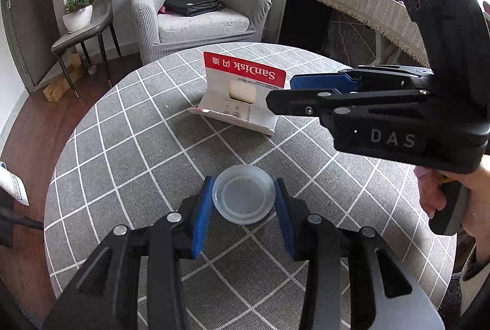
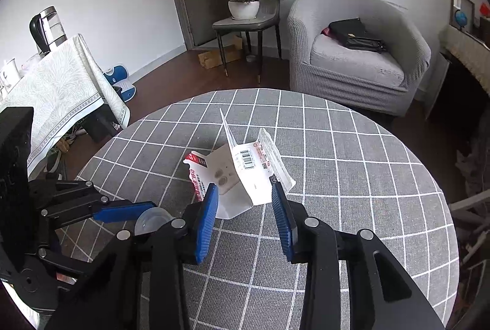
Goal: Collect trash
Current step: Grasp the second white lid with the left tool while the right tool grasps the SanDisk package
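A round translucent plastic lid [image 1: 243, 201] lies on the grey checked tablecloth [image 1: 122, 146], and my left gripper [image 1: 244, 180] is shut on it, a blue pad against each side of its rim. Farther back stands an opened red-and-white SanDisk card package [image 1: 242, 91], folded and propped up. In the right wrist view my right gripper [image 2: 243, 192] is open, with the near end of the package [image 2: 245, 167] between its fingers; firm pad contact does not show. The lid [image 2: 153, 219] and left gripper [image 2: 153, 213] appear at the lower left there. My right gripper [image 1: 280, 91] reaches in from the right.
A person's hand [image 1: 477, 207] holds the right gripper's handle. Beyond the round table [image 2: 352, 176] are a grey armchair [image 2: 358, 54] with a black bag, a chair carrying a potted plant [image 2: 245, 8], and a cloth-covered side table [image 2: 55, 85] with a kettle at the left.
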A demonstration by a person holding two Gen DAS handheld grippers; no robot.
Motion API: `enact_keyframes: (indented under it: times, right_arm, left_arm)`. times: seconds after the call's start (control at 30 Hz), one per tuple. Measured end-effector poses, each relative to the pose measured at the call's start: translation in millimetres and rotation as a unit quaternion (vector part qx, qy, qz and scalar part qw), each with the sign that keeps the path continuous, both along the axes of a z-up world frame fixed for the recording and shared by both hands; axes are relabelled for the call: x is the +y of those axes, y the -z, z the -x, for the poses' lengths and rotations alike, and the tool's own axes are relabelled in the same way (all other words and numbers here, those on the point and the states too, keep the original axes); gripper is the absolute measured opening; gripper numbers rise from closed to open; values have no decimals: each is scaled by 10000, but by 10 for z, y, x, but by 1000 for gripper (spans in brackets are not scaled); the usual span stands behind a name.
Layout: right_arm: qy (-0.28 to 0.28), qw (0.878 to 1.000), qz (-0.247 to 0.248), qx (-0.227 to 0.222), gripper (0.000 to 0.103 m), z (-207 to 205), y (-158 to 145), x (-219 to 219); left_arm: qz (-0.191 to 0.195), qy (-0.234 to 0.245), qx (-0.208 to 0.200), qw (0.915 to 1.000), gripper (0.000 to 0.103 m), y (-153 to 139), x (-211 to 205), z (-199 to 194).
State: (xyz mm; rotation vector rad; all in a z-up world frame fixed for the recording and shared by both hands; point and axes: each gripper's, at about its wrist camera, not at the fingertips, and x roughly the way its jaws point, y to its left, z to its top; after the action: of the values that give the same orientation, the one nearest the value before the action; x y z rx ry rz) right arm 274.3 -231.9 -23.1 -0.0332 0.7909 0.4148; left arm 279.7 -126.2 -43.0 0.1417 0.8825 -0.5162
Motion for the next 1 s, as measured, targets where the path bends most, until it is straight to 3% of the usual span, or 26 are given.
enact_keyframes:
  times: [0.57,0.67,0.77,1.0]
  right_arm:
    - [83,9997,215,37,32,-263,126,308]
    - [141,9993,325,67,25,-310,163,357]
    - [183,9979,622,65,7,-323,207,447]
    - [261,9980,581,8,2,-310,148,524]
  left_arm:
    - [254,-65,-37,9997,42,-143,374,117]
    - [236,-73,-49,9997,42,-155,441,137]
    - [212,-110,-42,9997,42,-151,528,165]
    - [193,-261,-18,9995,42,-180,715,253]
